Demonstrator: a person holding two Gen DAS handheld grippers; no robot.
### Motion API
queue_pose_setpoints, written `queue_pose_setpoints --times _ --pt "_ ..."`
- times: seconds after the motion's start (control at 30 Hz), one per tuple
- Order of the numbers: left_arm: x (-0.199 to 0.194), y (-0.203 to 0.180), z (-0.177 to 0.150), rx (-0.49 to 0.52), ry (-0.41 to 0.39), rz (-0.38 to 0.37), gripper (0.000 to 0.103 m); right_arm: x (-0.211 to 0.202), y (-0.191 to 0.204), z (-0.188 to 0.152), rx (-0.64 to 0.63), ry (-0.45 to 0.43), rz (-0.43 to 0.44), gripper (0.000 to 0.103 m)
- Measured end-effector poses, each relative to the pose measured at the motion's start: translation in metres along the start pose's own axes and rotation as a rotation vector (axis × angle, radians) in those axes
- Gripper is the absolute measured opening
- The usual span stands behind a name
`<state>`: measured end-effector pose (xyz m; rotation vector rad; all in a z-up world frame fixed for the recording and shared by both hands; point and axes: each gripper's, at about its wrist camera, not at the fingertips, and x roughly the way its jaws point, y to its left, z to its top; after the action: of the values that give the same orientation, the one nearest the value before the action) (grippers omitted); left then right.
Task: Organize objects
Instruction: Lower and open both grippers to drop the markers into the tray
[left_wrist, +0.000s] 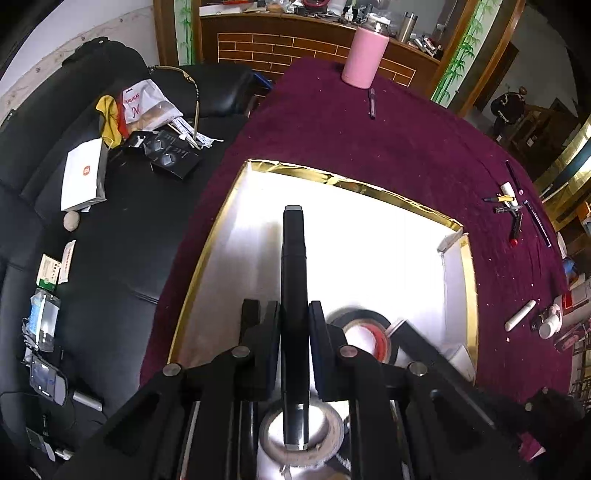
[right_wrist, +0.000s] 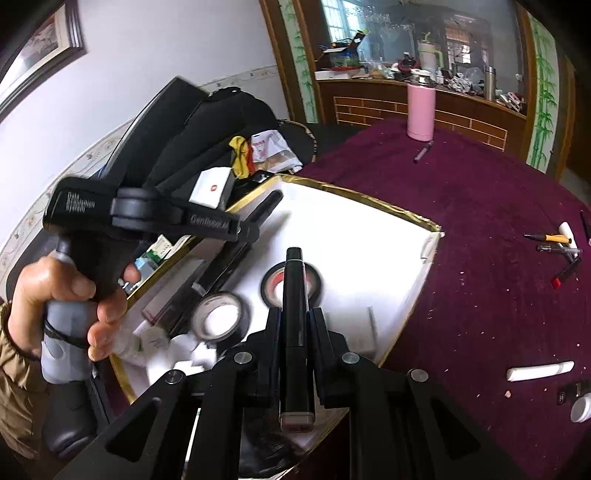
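While both hands hover over the big white box (left_wrist: 369, 236) with the gold foil rim, each gripper is clamped on a black marker. So the left gripper (left_wrist: 294, 325) has its pads squeezed tight against a long black marker (left_wrist: 293, 266) that sticks out forward past the fingertips, and its back end hangs over a silvery tape roll (left_wrist: 317, 439) sitting near the box's near edge. Just to the right of that, inside the box, there's a black tape roll (left_wrist: 364, 321) with a red inner ring.

Same deal on the other side: the right gripper (right_wrist: 294, 328) is pinched onto another black marker (right_wrist: 294, 295), grey cap end toward the camera, tip pointing over the black tape roll in the box. From the right wrist view you can also see the person's hand (right_wrist: 70, 299) wrapped around the left gripper's handle, off to the left above the box edge.

The box sits on a table covered in a maroon cloth (left_wrist: 406, 140). Still out on the cloth: a pink bottle (left_wrist: 364, 55) at the far end with a pen (left_wrist: 372, 103) lying just in front of it, a little cluster of pens (left_wrist: 513, 210) off to the right, and a white tube (right_wrist: 539, 370) nearer the front right. A black sofa (left_wrist: 110, 229) with random clutter runs along the left side.
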<state>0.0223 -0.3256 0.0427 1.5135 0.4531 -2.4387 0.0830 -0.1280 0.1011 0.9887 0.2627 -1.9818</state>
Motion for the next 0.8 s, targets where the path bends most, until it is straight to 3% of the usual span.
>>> queue_pose_setpoints --times 0.47,0.8 --pt "0.034 0.010 0.005 -0.042 0.042 0.000 0.014 0.047 -0.051 0.042 0.062 0.050 -0.055 0.016" --pt "0.033 0.008 0.002 -0.032 -0.002 0.061 0.014 0.071 -0.057 0.046 0.067 0.074 -0.045 0.016"
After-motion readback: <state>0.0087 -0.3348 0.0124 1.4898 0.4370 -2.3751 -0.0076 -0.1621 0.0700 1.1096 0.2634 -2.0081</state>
